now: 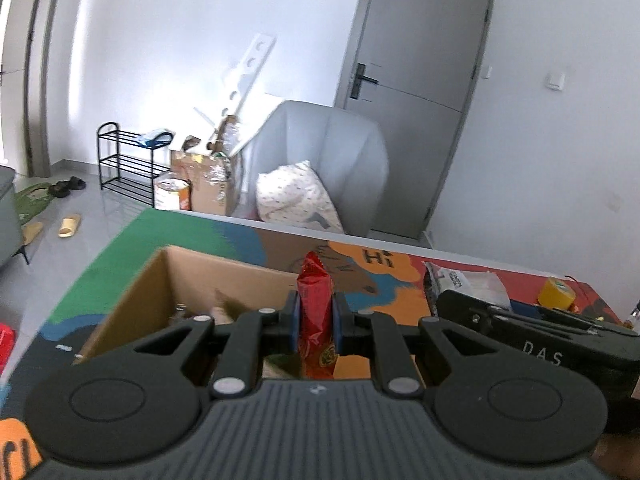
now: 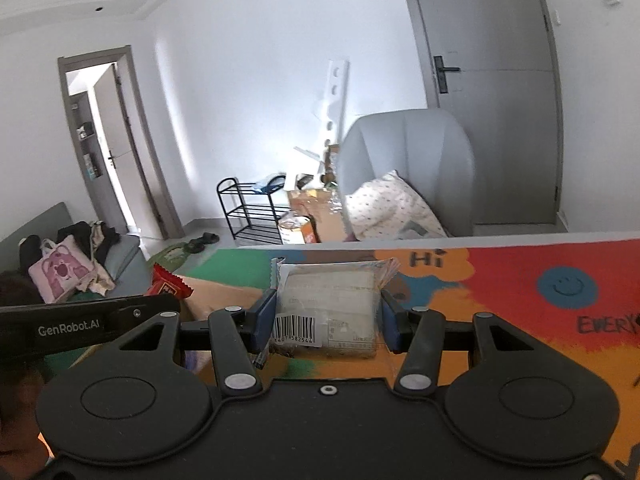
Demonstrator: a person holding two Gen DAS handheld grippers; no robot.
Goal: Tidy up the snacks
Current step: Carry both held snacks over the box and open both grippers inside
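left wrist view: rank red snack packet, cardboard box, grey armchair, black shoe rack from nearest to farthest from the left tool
1. red snack packet, clamped in the left tool
2. cardboard box, just beyond, on the table
3. grey armchair, behind the table
4. black shoe rack, far left by the wall

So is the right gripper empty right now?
No, the right gripper is shut on a clear-wrapped snack pack with a barcode, its blue pads pressing both sides.

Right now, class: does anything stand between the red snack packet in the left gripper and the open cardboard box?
Nothing visible does. The left gripper holds the red snack packet just above the open cardboard box, with no lid or other object between them.
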